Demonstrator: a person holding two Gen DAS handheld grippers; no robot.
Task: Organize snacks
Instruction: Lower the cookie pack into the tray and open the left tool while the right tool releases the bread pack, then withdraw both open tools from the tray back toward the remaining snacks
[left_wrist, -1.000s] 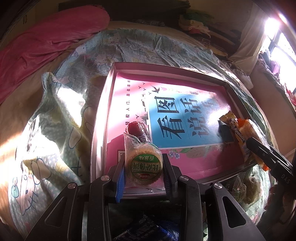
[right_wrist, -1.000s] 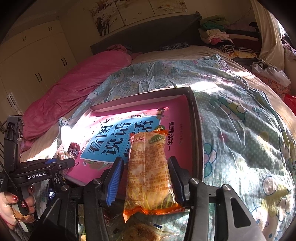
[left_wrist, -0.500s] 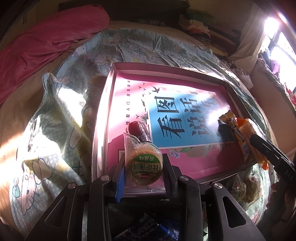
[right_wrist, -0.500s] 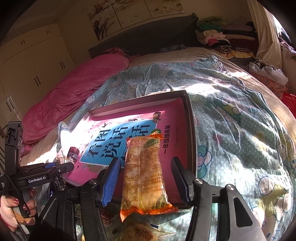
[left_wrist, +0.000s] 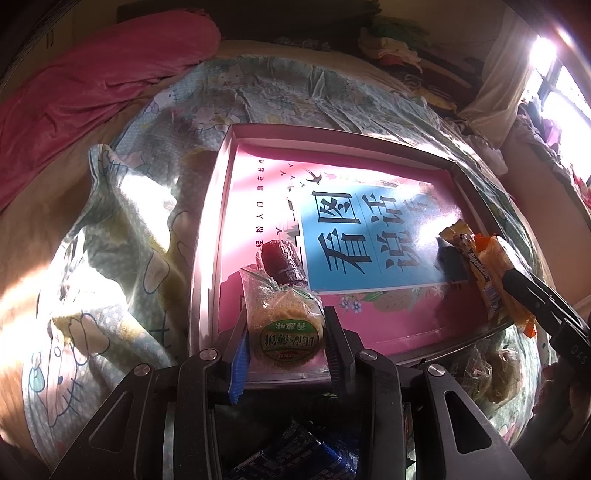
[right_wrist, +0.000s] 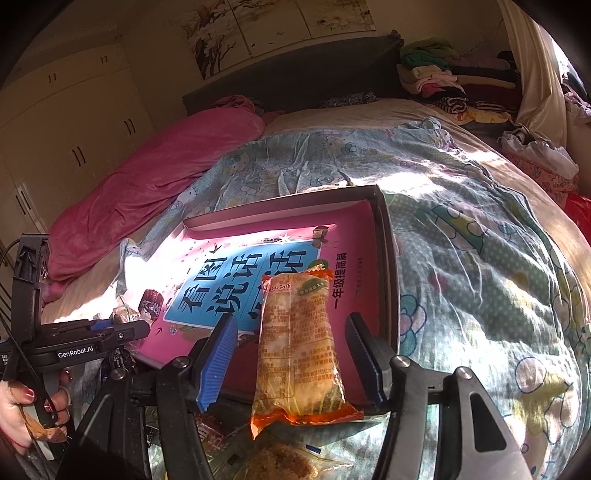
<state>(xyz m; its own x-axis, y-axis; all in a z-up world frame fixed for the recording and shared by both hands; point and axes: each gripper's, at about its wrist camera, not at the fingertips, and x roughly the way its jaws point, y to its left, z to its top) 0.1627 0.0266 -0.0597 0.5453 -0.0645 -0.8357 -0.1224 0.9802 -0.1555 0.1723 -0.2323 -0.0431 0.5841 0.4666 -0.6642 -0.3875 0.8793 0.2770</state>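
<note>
My left gripper (left_wrist: 286, 317) is shut on a round cake in a clear packet with a green label (left_wrist: 284, 332), held over the near left corner of the pink box (left_wrist: 210, 258). Just beyond it, a dark red wrapped snack (left_wrist: 282, 260) lies inside the box. In the right wrist view, my right gripper (right_wrist: 291, 325) has its jaws opening around a long orange snack packet (right_wrist: 299, 343). Both pads stand apart from the packet, which rests across the box's near rim (right_wrist: 388, 266). The left wrist view shows that packet (left_wrist: 491, 273) at the right.
The box sits on a cartoon-print quilt (right_wrist: 480, 258) on a bed and holds a pink and blue book (right_wrist: 258, 273). More snack packets (right_wrist: 280, 461) lie on the quilt below the box's near edge. A pink blanket (right_wrist: 147, 184) lies at the far left.
The right jaws have widened and let go of the orange packet, which now lies on the box's near rim. The left gripper and its cake have not moved.
</note>
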